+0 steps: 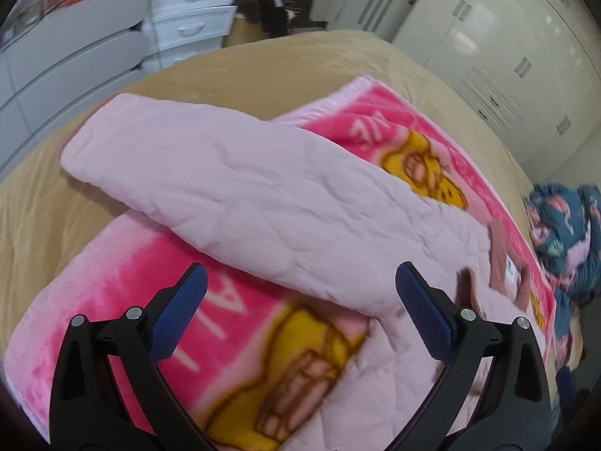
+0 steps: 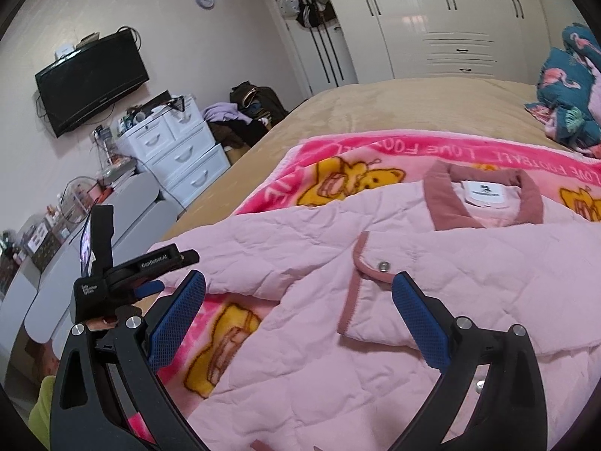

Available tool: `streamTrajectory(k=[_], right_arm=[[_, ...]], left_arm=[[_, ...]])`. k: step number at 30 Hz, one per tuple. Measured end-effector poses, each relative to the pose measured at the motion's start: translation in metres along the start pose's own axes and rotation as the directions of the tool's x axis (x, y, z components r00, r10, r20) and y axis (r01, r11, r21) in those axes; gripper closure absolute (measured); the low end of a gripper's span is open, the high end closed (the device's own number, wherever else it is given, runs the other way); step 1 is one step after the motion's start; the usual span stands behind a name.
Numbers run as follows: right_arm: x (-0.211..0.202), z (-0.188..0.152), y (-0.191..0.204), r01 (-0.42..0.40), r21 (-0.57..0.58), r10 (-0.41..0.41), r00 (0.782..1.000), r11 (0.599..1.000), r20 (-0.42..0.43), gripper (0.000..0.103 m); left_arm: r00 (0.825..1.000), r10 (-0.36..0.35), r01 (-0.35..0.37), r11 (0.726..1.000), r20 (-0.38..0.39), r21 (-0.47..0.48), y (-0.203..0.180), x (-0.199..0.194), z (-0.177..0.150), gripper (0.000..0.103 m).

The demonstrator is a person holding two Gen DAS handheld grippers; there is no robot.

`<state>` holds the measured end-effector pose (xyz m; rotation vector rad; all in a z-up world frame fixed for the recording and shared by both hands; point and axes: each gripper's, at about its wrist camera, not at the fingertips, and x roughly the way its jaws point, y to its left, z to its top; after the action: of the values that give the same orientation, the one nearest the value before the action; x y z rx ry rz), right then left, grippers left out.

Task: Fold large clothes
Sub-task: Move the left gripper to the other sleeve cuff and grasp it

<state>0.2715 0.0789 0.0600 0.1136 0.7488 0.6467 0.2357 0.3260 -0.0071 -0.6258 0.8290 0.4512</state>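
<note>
A pale pink quilted jacket with a dusty-rose collar lies face up on a pink cartoon blanket. In the left wrist view one sleeve stretches out to the left across the blanket. My left gripper is open and empty, just above the lower edge of that sleeve. My right gripper is open and empty, over the jacket's front by the snap-button placket. The left gripper also shows in the right wrist view at the jacket's left side.
The blanket lies on a bed with a tan cover. A teal flamingo-print bedding bundle sits at the bed's far right. White drawers, a wall TV and wardrobes line the room.
</note>
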Motion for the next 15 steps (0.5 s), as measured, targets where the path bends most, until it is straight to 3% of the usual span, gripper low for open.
streamTrajectory(k=[15], right_arm=[[0.056, 0.006, 0.053, -0.092, -0.099, 0.081, 0.991, 0.991, -0.110, 0.004]], left_arm=[[0.997, 0.069, -0.071, 0.970, -0.015, -0.231, 0.080, 0.029, 0.030, 0.009]])
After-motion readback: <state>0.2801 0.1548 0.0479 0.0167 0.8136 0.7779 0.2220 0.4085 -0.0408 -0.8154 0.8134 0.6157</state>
